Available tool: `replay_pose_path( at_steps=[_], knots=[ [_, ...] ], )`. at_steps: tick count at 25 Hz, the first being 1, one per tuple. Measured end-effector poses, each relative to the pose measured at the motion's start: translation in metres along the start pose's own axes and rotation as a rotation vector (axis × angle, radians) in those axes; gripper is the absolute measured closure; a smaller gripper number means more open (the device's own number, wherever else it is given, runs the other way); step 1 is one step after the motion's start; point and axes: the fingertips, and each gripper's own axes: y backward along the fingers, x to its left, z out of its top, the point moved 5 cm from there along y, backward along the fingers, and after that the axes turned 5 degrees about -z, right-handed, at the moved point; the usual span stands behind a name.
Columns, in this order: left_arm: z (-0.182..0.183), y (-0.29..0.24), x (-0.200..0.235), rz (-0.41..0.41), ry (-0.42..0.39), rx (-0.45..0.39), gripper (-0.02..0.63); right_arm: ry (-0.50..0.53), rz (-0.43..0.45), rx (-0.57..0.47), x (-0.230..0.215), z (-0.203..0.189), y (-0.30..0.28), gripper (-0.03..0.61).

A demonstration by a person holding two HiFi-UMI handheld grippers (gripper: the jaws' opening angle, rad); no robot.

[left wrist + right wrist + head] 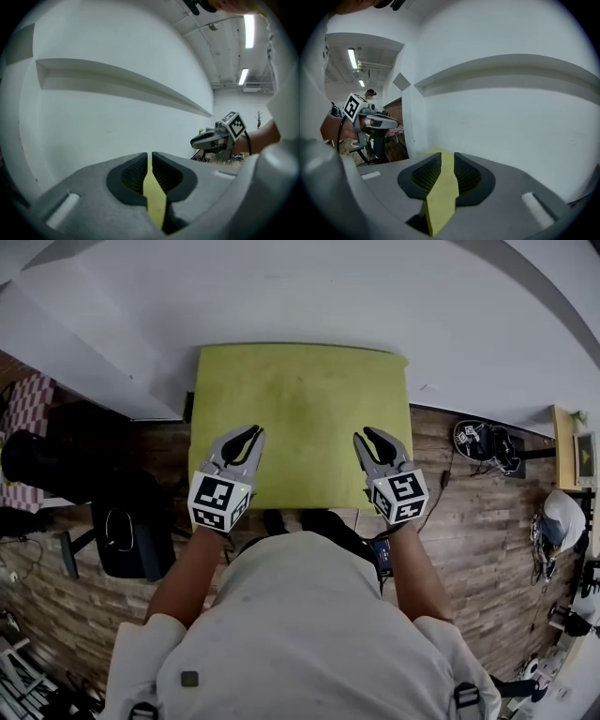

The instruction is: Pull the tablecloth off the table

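Note:
A yellow-green tablecloth [300, 418] covers a small table against the white wall. Both grippers hover over its near half, pointing toward the wall. My left gripper [246, 439] is on the left, my right gripper [373, 439] on the right. In the left gripper view the left gripper [150, 161] stands a narrow slit apart, and the tablecloth [153, 197] shows through the gap. In the right gripper view the right gripper [446, 161] stands wider apart, with the tablecloth [440, 197] visible between and below the jaws. Neither pair of pads presses on the cloth.
A white wall with a ledge [117, 84] rises behind the table. A black chair [131, 531] stands on the wooden floor at the left. Cables and equipment [483, 442] lie at the right. My torso is at the table's near edge.

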Motion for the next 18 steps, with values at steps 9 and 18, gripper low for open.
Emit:
replay_pose_path(
  at_steps=[9,18],
  knots=[
    [-0.053,-0.056,0.014,-0.018,0.074,0.165,0.509,-0.027,0.048,0.163,-0.046,-0.059,-0.044,0.388],
    [-0.134,-0.092,0.043,0.020,0.184,0.361,0.391,-0.035,0.113,0.387,-0.075,-0.139,-0.093,0.282]
  ],
)
